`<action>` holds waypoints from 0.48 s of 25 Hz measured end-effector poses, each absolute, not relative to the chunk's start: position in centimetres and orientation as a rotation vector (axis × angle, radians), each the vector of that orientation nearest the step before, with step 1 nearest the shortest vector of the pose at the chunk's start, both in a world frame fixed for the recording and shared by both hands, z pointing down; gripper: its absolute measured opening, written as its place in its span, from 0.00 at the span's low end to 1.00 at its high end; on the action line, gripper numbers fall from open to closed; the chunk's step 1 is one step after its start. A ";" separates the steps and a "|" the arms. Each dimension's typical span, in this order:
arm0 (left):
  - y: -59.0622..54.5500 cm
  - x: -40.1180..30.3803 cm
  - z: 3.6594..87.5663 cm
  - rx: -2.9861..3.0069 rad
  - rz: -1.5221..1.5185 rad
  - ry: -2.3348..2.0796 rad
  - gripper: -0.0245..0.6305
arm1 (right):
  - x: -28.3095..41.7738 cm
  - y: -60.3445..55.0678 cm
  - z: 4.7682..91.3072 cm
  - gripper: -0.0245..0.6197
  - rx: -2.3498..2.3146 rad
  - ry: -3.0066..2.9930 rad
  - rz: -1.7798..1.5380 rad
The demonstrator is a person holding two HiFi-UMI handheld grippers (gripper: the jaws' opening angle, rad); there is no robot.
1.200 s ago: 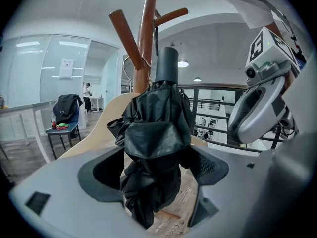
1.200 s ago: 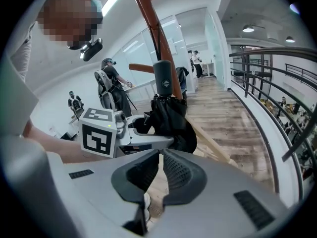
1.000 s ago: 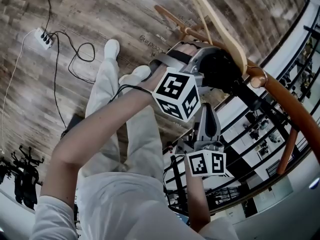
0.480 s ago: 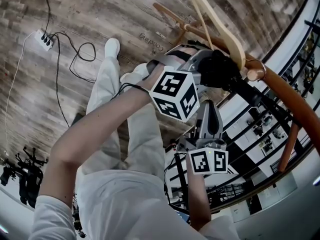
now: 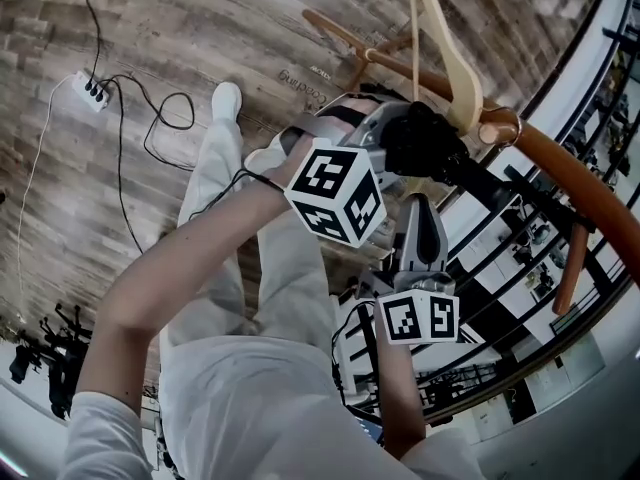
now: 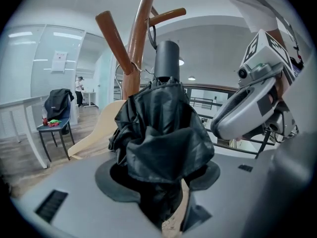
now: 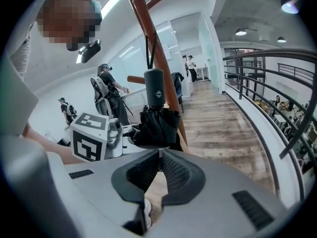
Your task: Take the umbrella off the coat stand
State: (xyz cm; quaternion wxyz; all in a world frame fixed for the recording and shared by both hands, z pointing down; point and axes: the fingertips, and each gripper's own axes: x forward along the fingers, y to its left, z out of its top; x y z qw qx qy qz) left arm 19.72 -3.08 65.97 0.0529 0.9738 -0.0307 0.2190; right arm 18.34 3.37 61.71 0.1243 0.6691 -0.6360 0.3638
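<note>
Fingers point(image 6: 106, 182) of the left gripper point(image 6: 163, 182) pinched on the bunched black cloth of the folded umbrella point(image 6: 161, 128). Fingers point(image 7: 181, 175) of the right gripper point(image 7: 159, 152) pressed together on nothing, just below the umbrella and clear of it. Umbrella upright against the trunk of the coat stand point(image 6: 136, 48), handle point(image 6: 166, 61) on top, thin strap point(image 7: 147, 51) running up toward the fork of the pegs — not yet free, by the look of it.

Gripping cloth only, not the shaft: likely to slide or sag through the pads once off the peg and carrying its own weight. Pull outward rather than up and expect the loop to snag on the peg, drag the stand, perhaps rock it. Mind the wooden hanger point(image 5: 462, 88) too, hung right beside the umbrella — easily knocked loose by a lift passing too close. Worth bringing the idle right gripper underneath as support before clearing the peg.
</note>
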 end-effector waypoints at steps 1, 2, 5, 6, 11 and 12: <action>-3.0 19.6 65.8 2.960 0.662 -0.083 0.41 | 18.3 3.4 61.5 0.10 1.955 -1.854 1.057; -2.9 19.5 65.6 2.957 0.657 -0.074 0.41 | 18.2 3.4 61.4 0.10 1.960 -1.853 1.055; -2.5 19.3 64.8 2.957 0.649 -0.061 0.41 | 18.1 3.7 60.7 0.10 1.971 -1.849 1.046; -2.4 19.3 64.4 2.963 0.652 -0.056 0.41 | 18.2 3.9 60.3 0.10 1.976 -1.848 1.043; -1.7 19.3 62.3 2.978 0.652 -0.031 0.41 | 18.2 4.2 58.2 0.10 2.007 -1.844 1.025; -1.6 19.1 61.9 2.979 0.651 -0.030 0.41 | 18.1 4.1 57.8 0.10 2.012 -1.845 1.018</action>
